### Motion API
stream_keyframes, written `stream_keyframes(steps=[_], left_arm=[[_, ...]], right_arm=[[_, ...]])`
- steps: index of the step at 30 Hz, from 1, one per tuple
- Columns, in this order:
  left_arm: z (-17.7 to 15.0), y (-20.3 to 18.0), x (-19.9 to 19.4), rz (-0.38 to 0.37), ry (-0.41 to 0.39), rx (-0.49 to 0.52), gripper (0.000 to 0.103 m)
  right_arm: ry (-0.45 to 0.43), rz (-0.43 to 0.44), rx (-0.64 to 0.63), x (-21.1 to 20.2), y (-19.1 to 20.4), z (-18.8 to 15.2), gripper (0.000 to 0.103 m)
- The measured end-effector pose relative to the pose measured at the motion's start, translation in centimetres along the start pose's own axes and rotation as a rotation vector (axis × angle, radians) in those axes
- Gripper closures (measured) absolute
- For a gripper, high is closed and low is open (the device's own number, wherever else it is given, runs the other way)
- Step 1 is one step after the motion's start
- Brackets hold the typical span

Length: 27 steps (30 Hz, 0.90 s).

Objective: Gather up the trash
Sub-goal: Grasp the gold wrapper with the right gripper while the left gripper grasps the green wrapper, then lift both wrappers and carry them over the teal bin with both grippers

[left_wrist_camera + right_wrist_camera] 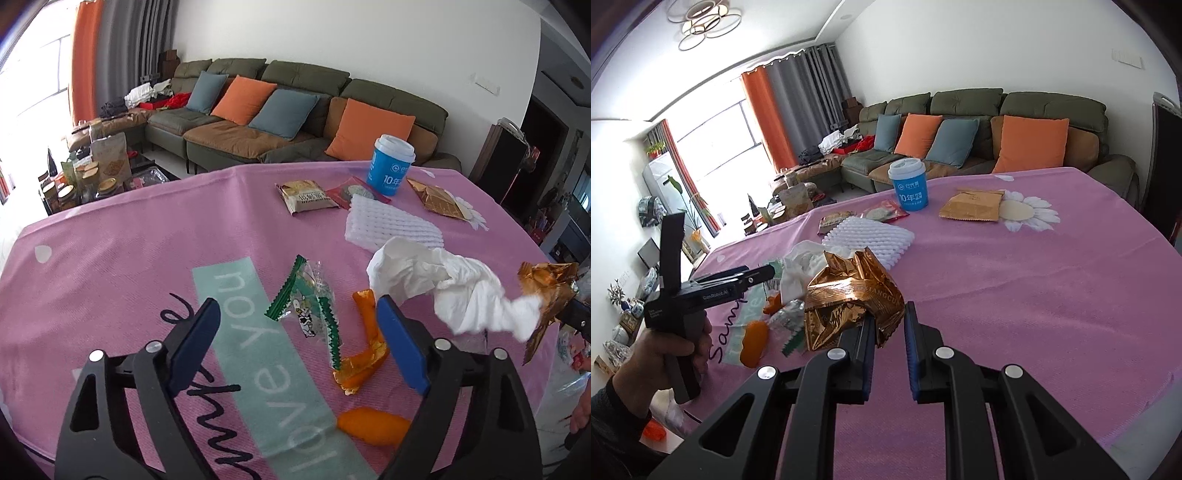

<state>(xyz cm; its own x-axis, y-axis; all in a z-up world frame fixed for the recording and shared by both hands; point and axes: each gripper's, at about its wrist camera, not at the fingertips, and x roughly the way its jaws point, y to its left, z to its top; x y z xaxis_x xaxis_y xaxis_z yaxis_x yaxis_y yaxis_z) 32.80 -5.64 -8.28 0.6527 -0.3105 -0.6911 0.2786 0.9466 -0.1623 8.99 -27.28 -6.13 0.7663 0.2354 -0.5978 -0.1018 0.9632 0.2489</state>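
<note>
My right gripper (pixel 890 314) is shut on a crumpled gold foil wrapper (pixel 849 295) and holds it above the pink tablecloth (pixel 1034 277); a white crumpled tissue (pixel 454 291) hangs with it in the left wrist view, where the wrapper (pixel 546 291) shows at the right edge. My left gripper (pixel 295 314) is open and empty, low over a clear green-edged candy wrapper (pixel 310 299) and orange peels (pixel 365 354). Another peel (pixel 373 428) lies nearer.
Farther on the table lie a white foam net (pixel 391 225), a blue paper cup (pixel 389 164), a brown snack packet (pixel 306 195), a red packet (pixel 354 192) and a flat gold packet (pixel 439 199). A sofa (pixel 295 122) stands beyond.
</note>
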Motion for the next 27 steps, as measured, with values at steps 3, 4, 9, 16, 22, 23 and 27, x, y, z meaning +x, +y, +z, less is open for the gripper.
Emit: stream_keyframes(steps=[3,4,9,16,22,23,27], left_arm=[[0.0,0.1,1.2,-0.010,0.032,-0.011,0.032],[0.0,0.0,1.5,-0.011,0.040,-0.010,0.038],[-0.1,-0.5,2.6,-0.025,0.075,-0.007,0.072],[-0.3,-0.4,1.4,-0.028,0.010,-0.018,0.084],[-1.1,-0.6,-1.8,-0.014,-0.056,0.009,0.085],[-1.3,-0.6,-2.6,-0.007,-0.069,0.011,0.085],[-2.3,-0.1,-6.4,0.030,-0.127,0.016,0.085]], right_arm=[[-0.022,-0.020,0.003,-0.8,-0.3,0.3,0.090],[-0.027,-0.021,0.008,-1.0,-0.5,0.4,0.090],[-0.033,-0.022,0.009,-1.1,-0.5,0.5,0.090],[-0.048,-0.005,-0.006,-1.4,0.2,0.6,0.090],[-0.076,0.025,-0.026,-1.8,1.3,1.1,0.090],[-0.081,0.032,-0.033,-1.9,1.6,1.2,0.090],[-0.097,0.069,-0.060,-2.1,3.3,1.6,0.090]])
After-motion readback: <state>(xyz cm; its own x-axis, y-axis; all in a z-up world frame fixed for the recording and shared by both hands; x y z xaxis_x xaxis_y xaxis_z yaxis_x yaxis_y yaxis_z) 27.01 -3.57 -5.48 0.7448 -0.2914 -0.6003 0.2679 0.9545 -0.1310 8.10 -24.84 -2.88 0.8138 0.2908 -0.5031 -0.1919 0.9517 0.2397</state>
